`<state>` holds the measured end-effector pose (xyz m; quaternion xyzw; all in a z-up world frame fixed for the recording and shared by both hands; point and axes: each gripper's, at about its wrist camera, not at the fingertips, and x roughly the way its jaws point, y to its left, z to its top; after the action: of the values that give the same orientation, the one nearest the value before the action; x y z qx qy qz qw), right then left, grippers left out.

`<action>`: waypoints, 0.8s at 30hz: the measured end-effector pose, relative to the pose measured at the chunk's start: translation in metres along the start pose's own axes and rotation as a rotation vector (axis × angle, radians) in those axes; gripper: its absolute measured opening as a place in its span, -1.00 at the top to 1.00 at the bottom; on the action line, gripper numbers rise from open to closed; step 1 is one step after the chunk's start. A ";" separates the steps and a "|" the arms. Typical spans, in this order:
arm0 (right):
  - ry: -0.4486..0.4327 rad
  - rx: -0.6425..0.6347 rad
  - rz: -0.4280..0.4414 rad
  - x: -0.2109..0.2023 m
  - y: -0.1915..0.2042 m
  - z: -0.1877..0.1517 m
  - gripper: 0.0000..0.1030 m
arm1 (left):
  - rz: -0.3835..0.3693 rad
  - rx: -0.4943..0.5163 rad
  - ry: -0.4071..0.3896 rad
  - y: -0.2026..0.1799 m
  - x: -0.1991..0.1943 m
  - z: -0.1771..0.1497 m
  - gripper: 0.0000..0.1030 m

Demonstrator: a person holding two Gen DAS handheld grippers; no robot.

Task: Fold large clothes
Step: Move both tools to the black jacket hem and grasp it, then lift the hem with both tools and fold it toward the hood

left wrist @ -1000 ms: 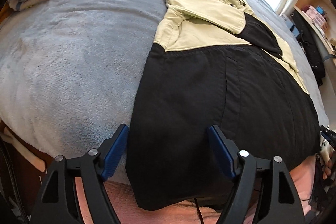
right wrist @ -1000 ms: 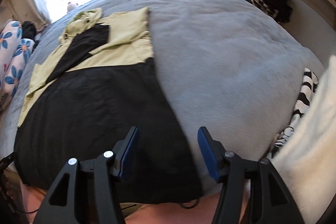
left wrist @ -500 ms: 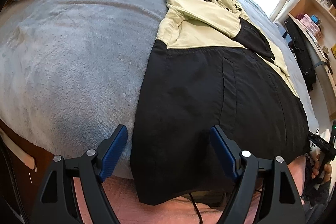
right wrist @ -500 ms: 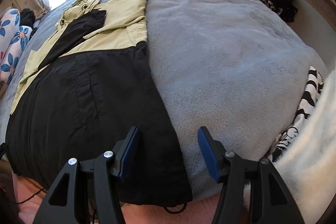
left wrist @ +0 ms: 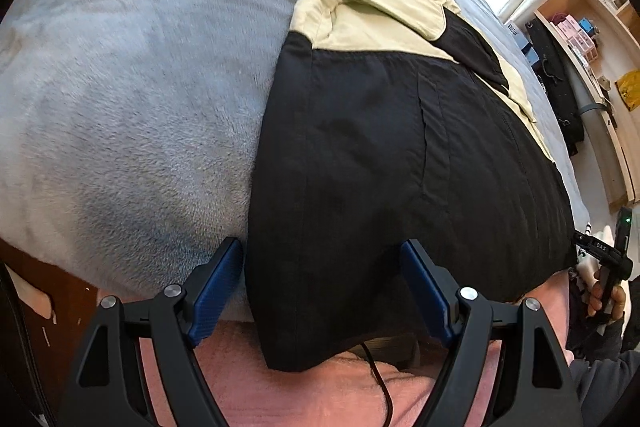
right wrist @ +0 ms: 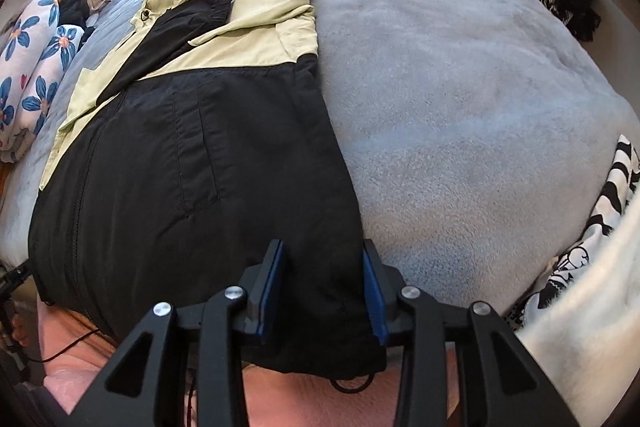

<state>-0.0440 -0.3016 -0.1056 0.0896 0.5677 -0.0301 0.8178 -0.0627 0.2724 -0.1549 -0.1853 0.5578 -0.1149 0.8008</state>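
My right hand-held gripper (right wrist: 324, 291) has just been narrowing around the black-and-yellow jacket's (right wrist: 192, 163) hem; the left (left wrist: 320, 291) gapes. Grab both corners evenly.

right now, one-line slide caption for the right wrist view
Right gripper, jaws just narrowed, straddles the hem corner of a black-and-yellow jacket on a grey blanket.

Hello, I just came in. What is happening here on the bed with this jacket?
A person is folding a black and pale green jacket that lies flat on a grey blanket, sleeves already folded in. The person holds a gripper in each hand. The left gripper is wide open over the jacket's near hem corner. The right gripper is at the other hem corner; its jaws have just been closing around the black fabric, but a gap still shows. Nothing is lifted yet.
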 end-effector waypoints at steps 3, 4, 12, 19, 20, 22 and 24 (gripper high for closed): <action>0.008 -0.030 -0.032 0.010 0.006 0.000 0.27 | 0.012 0.015 0.005 -0.004 0.008 0.002 -0.57; 0.007 -0.047 -0.048 0.012 0.010 0.000 0.27 | 0.015 0.039 0.004 -0.009 0.009 0.002 -0.33; -0.019 -0.142 -0.005 -0.002 0.040 0.009 0.86 | -0.107 0.041 0.041 -0.031 -0.005 0.020 0.93; -0.175 -0.092 0.198 -0.047 0.058 0.064 0.88 | -0.300 -0.039 -0.177 -0.070 -0.046 0.083 0.95; -0.203 -0.082 0.223 -0.054 0.060 0.078 0.88 | -0.307 -0.047 -0.193 -0.073 -0.049 0.092 0.95; -0.264 -0.064 0.241 -0.065 0.065 0.110 0.88 | -0.316 -0.080 -0.252 -0.078 -0.054 0.122 0.95; -0.307 -0.032 0.233 -0.069 0.068 0.144 0.88 | -0.317 -0.139 -0.302 -0.077 -0.055 0.162 0.95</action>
<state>0.0743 -0.2649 0.0154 0.1361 0.4223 0.0608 0.8941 0.0713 0.2512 -0.0256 -0.3402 0.4023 -0.1716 0.8325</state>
